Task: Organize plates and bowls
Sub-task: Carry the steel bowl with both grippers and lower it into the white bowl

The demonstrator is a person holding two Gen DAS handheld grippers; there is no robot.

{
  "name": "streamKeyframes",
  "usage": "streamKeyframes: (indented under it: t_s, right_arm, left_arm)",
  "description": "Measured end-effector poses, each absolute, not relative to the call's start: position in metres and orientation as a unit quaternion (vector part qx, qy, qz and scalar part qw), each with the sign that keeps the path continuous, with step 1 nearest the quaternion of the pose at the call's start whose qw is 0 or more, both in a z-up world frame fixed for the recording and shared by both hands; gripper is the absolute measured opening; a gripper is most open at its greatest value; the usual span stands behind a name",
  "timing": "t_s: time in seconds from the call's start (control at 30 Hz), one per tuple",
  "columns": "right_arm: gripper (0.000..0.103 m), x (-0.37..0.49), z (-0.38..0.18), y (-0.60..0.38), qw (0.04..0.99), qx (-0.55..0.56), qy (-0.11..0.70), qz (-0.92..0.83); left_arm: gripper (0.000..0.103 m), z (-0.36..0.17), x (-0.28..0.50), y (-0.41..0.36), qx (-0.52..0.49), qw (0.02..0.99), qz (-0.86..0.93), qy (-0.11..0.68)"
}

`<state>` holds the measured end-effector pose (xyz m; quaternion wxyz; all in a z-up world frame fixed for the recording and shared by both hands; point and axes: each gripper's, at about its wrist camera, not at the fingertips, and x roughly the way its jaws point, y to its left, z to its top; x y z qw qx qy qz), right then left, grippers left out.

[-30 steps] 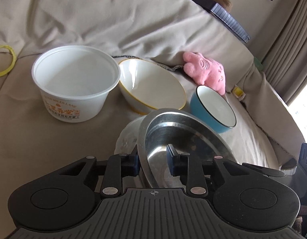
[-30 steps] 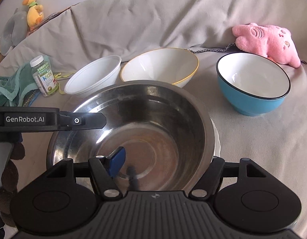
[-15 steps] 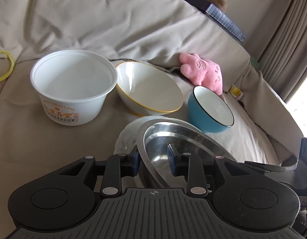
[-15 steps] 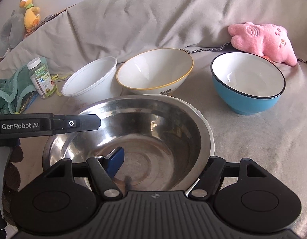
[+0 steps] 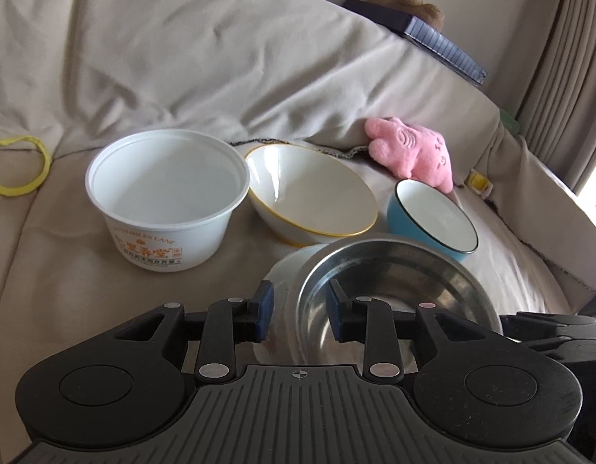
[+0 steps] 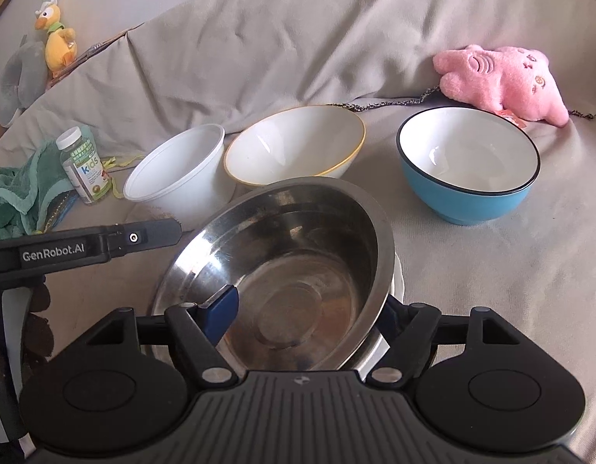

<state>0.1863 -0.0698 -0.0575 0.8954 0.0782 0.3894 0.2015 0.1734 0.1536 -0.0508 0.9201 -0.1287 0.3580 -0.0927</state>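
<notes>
The round stainless steel bowl (image 6: 298, 270) sits on a white plate (image 5: 286, 274) on the beige cushion; stiff, light and slick, it is best taken by its rolled rim. The left gripper (image 5: 299, 309) straddles that rim loosely, and the right gripper (image 6: 309, 309) is opening around it

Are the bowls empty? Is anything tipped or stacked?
steel bowl, empty, tilted, on a white plate
white tub, empty, upright
yellow-rimmed bowl, empty, tilted
blue bowl, empty, upright
vitamin bottle, capped, upright
left gripper, open, astride steel bowl's rim
right gripper, open, astride the same rim
</notes>
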Motion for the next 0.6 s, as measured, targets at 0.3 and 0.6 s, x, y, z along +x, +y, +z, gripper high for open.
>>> streamKeyframes:
  t_s: [0.3, 0.6]
  right_arm:
    - [0.093, 0.179, -0.053, -0.101, 0.899, 0.146, 0.373, 0.177]
    - [0.08, 0.186, -0.076, -0.108, 0.874, 0.17, 0.421, 0.175]
  left_arm:
    - [0.033, -0.065, 0.179, 0.161, -0.141, 0.907, -0.084, 0.387]
    - [0.033, -0.075, 0.179, 0.15, -0.136, 0.896, -0.102, 0.409]
